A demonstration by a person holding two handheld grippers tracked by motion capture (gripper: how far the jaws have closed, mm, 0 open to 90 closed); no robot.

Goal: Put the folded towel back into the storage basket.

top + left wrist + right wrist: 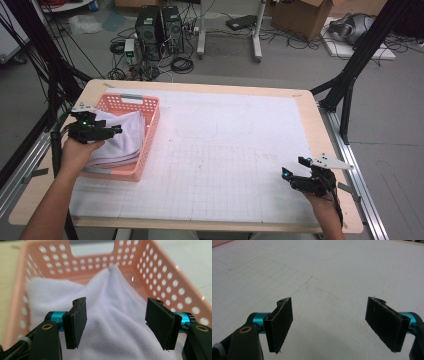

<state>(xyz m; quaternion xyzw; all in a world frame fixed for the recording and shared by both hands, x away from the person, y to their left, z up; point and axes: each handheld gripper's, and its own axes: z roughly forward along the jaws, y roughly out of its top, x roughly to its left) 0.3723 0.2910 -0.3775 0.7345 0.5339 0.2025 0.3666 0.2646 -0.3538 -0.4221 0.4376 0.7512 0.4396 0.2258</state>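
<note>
The white cloth (pixel 110 315) lies bunched up in the pink basket (pixel 150 131) at the table's left. The left gripper (pixel 116 323) hangs over it, jaws wide, holding nothing. Far right, the right gripper (pixel 329 325) is wide too, over the white mat (pixel 225 150).

A cloth (pixel 120 137) lies in a basket (pixel 148 131) at the table's (pixel 305 107) left edge, left gripper (pixel 114 131) above it; right gripper (pixel 289 176) sits near the right corner.
</note>
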